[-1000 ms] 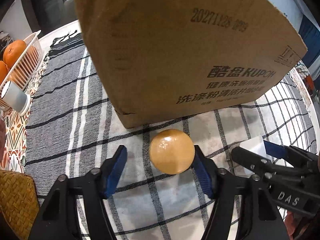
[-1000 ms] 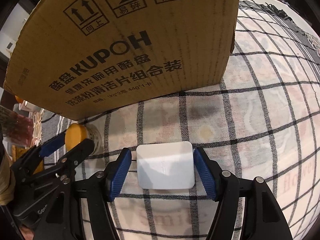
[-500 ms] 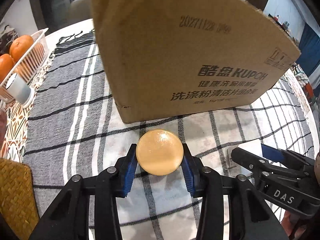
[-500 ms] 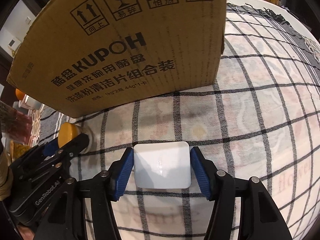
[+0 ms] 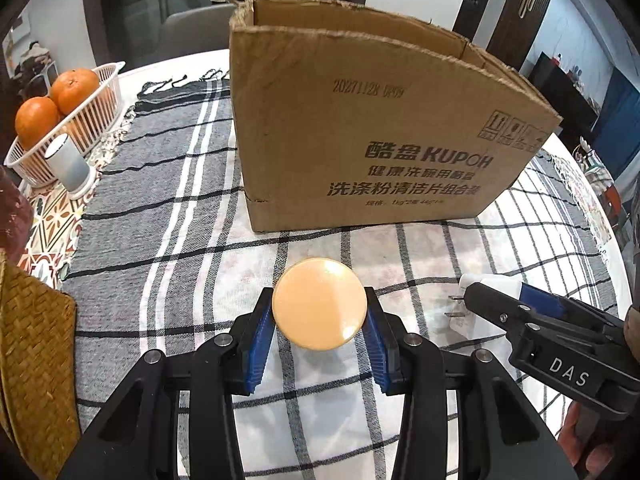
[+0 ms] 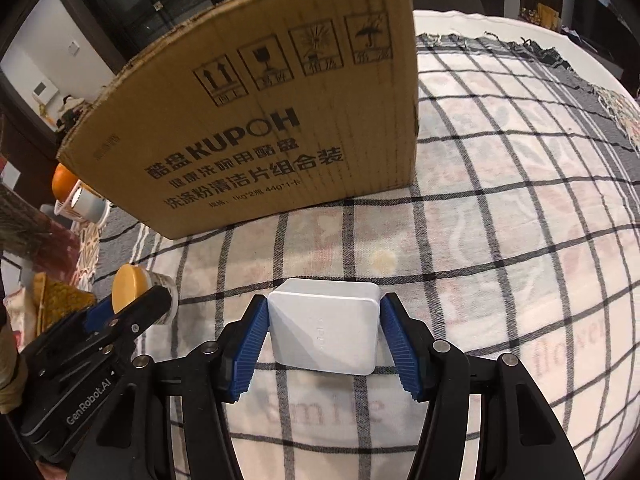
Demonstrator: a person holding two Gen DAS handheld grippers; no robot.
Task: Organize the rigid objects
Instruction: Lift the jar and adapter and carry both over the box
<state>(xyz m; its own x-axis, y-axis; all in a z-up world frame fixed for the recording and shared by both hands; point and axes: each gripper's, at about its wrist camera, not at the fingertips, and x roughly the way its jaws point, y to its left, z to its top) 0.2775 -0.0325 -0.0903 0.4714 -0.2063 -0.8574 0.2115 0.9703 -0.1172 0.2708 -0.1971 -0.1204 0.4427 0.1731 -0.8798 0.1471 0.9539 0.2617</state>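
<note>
My left gripper is shut on a small jar with a round orange lid and holds it above the checked cloth. The jar also shows in the right wrist view. My right gripper is shut on a white plug adapter, lifted off the cloth; its prongs show in the left wrist view. An open cardboard box stands on the table just beyond both grippers, also in the right wrist view.
A white basket with oranges sits at the far left, with a white cup in front of it. A woven mat lies at the near left. The checked tablecloth stretches right of the box.
Both grippers closed on their objects and lifted them up and back from the box. The box top edge now shows in the left wrist view.
</note>
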